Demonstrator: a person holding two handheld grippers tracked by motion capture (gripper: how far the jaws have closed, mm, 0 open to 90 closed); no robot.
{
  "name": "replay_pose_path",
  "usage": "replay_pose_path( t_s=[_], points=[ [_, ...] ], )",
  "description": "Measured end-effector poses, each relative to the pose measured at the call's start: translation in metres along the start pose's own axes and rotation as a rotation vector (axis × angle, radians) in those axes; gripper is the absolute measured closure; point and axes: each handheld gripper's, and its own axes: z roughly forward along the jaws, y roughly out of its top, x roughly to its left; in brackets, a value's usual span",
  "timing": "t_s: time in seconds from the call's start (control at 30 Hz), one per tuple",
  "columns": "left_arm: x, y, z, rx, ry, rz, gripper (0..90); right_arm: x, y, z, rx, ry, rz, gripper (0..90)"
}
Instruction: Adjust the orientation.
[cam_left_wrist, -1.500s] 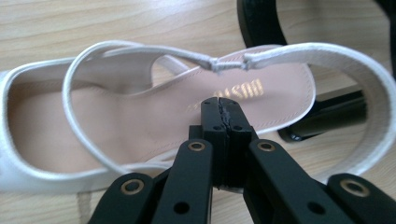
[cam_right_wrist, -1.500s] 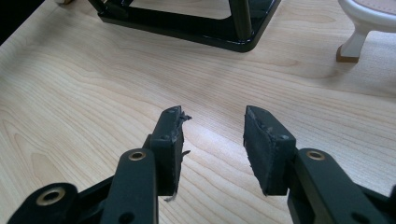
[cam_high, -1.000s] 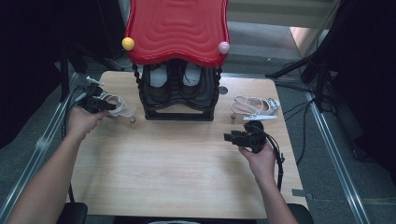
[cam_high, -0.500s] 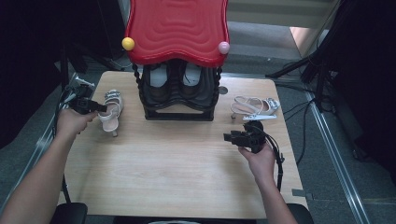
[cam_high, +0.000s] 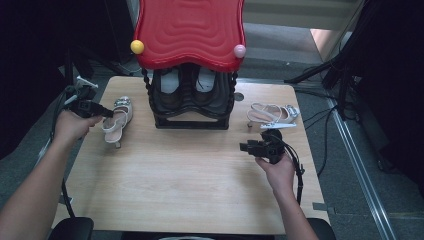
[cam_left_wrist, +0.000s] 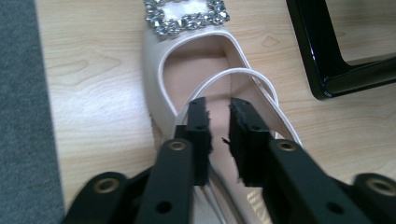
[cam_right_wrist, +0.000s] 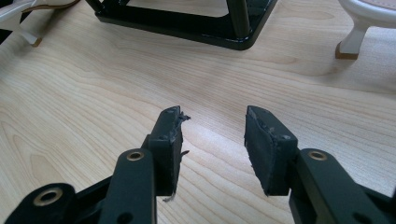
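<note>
A cream heeled shoe with a jewelled buckle lies on the wooden table, left of the black shoe rack. My left gripper hovers at its heel end. Its jaws have just been opening and now stand apart over the insole, with the thin strap passing just beyond the tips and nothing pressed between the pads. A matching shoe lies right of the rack. My right gripper sits in front of that shoe, open over bare wood.
The rack carries a red wavy top with a yellow ball and a pink ball, and holds light shoes inside. Its black base lies ahead of the right gripper. Cables trail off the table's right side.
The left hand has drawn back to the left, the cream shoe has been set down flat on the table, and the left jaws have parted. The right hand has stayed put.
</note>
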Motion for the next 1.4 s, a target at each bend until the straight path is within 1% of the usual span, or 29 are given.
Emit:
replay_pose_path(
  t_s=[0.07, 0.13, 0.23, 0.27, 0.3, 0.33, 0.43, 0.47, 0.5, 0.53, 0.57, 0.6, 0.67, 0.77, 0.8, 0.83, 0.87, 0.9, 0.93, 0.97, 1.03, 1.07, 1.1, 1.13, 1.17, 1.23, 1.37, 1.4],
  points=[
    [0.004, 0.001, -0.004, -0.001, -0.004, -0.020, 67.1, 0.000, 0.000, 0.000, 0.000, 0.001, -0.003, 57.2],
    [0.006, 0.000, -0.005, -0.004, 0.015, -0.027, 63.4, 0.001, 0.000, 0.000, 0.003, 0.004, -0.005, 57.2],
    [0.012, -0.001, 0.000, 0.045, 0.024, -0.038, 59.5, 0.001, 0.000, 0.001, 0.004, 0.005, -0.004, 57.0],
    [0.012, -0.001, 0.004, 0.056, 0.025, -0.048, 58.7, 0.001, 0.000, 0.001, 0.005, 0.004, -0.003, 57.0],
    [0.013, -0.002, 0.006, 0.056, 0.019, -0.053, 57.6, 0.001, 0.000, 0.001, 0.006, 0.004, -0.003, 56.9],
    [0.014, -0.002, 0.008, 0.051, 0.009, -0.068, 57.2, 0.001, 0.000, 0.001, 0.006, 0.004, -0.002, 56.9],
    [0.012, -0.002, 0.013, 0.075, 0.007, -0.066, 57.1, 0.000, 0.000, 0.001, 0.005, 0.001, -0.003, 56.9],
    [0.011, -0.001, 0.015, 0.085, 0.015, -0.061, 57.1, 0.000, 0.000, 0.001, 0.004, -0.002, -0.004, 56.9],
    [0.010, -0.001, 0.016, 0.095, 0.016, -0.065, 57.0, 0.000, 0.000, 0.001, 0.005, -0.001, -0.002, 56.9],
    [0.010, 0.000, 0.017, 0.108, 0.018, -0.056, 57.3, 0.000, 0.000, 0.001, 0.005, -0.002, -0.001, 56.9],
    [0.009, 0.000, 0.019, 0.100, 0.028, -0.073, 57.4, 0.000, 0.000, 0.001, 0.006, -0.003, -0.002, 56.9],
    [0.009, 0.001, 0.020, 0.118, 0.035, -0.072, 57.7, 0.000, 0.000, 0.001, 0.005, -0.002, -0.004, 56.9],
    [0.007, 0.002, 0.021, 0.124, 0.039, -0.087, 58.0, 0.000, 0.000, 0.000, 0.006, -0.002, -0.004, 56.9],
    [0.005, 0.004, 0.025, 0.172, 0.060, -0.065, 58.1, 0.000, 0.000, 0.000, 0.006, -0.001, -0.006, 56.8],
    [0.004, 0.004, 0.027, 0.178, 0.064, -0.086, 58.3, 0.000, 0.000, 0.001, 0.007, -0.002, -0.005, 56.8],
    [0.004, 0.005, 0.027, 0.175, 0.064, -0.086, 59.5, 0.000, 0.000, 0.001, 0.006, -0.001, -0.006, 56.8],
    [0.005, 0.005, 0.028, 0.186, 0.065, -0.077, 61.2, 0.000, 0.000, 0.001, 0.006, -0.001, -0.006, 56.8],
    [0.005, 0.006, 0.029, 0.183, 0.066, -0.089, 62.4, 0.000, 0.000, 0.001, 0.007, 0.000, -0.005, 56.7],
    [0.004, 0.007, 0.030, 0.172, 0.065, -0.111, 64.5, 0.000, 0.000, 0.001, 0.007, -0.001, -0.005, 56.6],
    [0.005, 0.008, 0.029, 0.196, 0.069, -0.093, 65.6, 0.000, 0.000, 0.001, 0.006, 0.001, -0.006, 56.5],
    [0.005, 0.009, 0.031, 0.205, 0.071, -0.118, 68.9, 0.000, 0.000, 0.000, 0.005, -0.001, -0.006, 56.5],
    [0.004, 0.010, 0.031, 0.204, 0.081, -0.137, 70.4, 0.000, 0.000, 0.001, 0.005, -0.001, -0.004, 56.5],
    [0.005, 0.011, 0.031, 0.217, 0.084, -0.136, 72.4, 0.000, 0.000, 0.001, 0.005, -0.001, -0.003, 56.4],
    [0.006, 0.013, 0.030, 0.237, 0.090, -0.125, 74.3, -0.001, 0.000, 0.001, 0.003, 0.000, -0.004, 56.4],
    [0.006, 0.013, 0.030, 0.242, 0.095, -0.129, 77.1, 0.000, 0.000, 0.001, 0.004, 0.000, -0.005, 56.4],
    [0.005, 0.015, 0.030, 0.250, 0.103, -0.125, 79.2, 0.000, 0.000, 0.001, 0.004, -0.001, -0.005, 56.4],
    [0.006, 0.017, 0.031, 0.265, 0.107, -0.139, 81.1, -0.001, 0.000, 0.001, 0.005, -0.001, -0.005, 56.2],
    [0.006, 0.017, 0.031, 0.265, 0.105, -0.149, 81.4, -0.001, 0.000, 0.001, 0.005, -0.001, -0.004, 56.2]
  ],
)
